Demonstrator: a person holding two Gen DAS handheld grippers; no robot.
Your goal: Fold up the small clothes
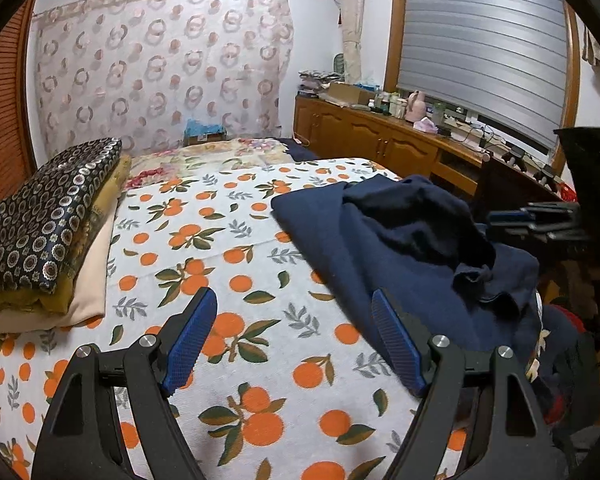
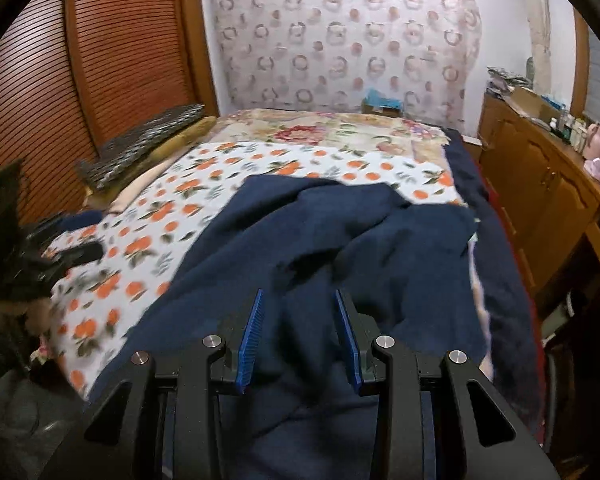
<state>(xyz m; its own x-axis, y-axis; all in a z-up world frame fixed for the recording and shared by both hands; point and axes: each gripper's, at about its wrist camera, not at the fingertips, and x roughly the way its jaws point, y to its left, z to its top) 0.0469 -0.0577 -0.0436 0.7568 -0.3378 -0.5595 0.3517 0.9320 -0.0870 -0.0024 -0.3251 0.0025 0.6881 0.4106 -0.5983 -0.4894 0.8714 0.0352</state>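
A dark navy garment (image 1: pixel 412 240) lies crumpled on the orange-print bedspread (image 1: pixel 236 264), at the bed's right side. My left gripper (image 1: pixel 292 300) is open and empty above the bedspread, just left of the garment's near edge. In the right wrist view the same garment (image 2: pixel 340 248) fills the middle. My right gripper (image 2: pixel 299 298) hovers over it with its jaws open and nothing between them. The right gripper also shows at the right edge of the left wrist view (image 1: pixel 540 220). The left gripper shows blurred at the left of the right wrist view (image 2: pixel 60 256).
A stack of folded fabrics (image 1: pixel 52 232) with a dark patterned piece on top sits at the bed's left side. A floral quilt (image 1: pixel 220 156) covers the far end. A wooden cabinet (image 1: pixel 380 140) with clutter runs along the right wall. A wooden slatted door (image 2: pixel 80 80) stands to the left.
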